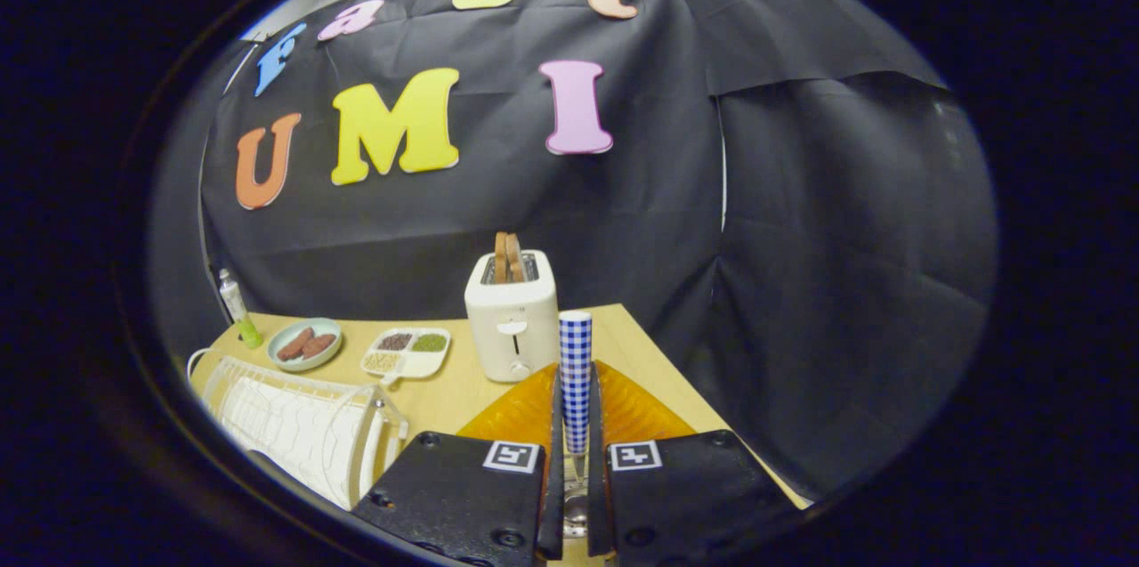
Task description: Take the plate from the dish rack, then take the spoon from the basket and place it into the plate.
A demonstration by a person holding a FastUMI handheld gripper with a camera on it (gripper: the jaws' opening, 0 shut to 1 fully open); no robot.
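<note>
- Holding the spoon above the plate is the step in hand, by my judgement: the plate is already out of the dish rack, and what remains is to lay the spoon into it.
- The wooden table (445, 393) carries everything, with the booth's black cloth wall behind it.
- The white dish rack (298, 429) stands to the left of the fingers and looks to hold no plate now.
- The orange plate (525, 411) lies just ahead of the fingers and partly under them, in front of the white toaster (512, 318), which has bread slices (508, 257) standing in its slots.
- Farther back to the left sit a divided tray (407, 352) of grains, a small dish (304, 344) with brown pieces, and a bottle (237, 307) at the table's far corner.
- The gripper (576, 478) has its fingers pressed close on the spoon (576, 389), pinching it so that the blue-checked handle stands upright and the shiny bowl end hangs low between them.
- The next move calls for lowering over the middle of the plate, tilting the spoon towards flat, then parting the fingers gently so it does not bounce off the ribbed rim.
</note>
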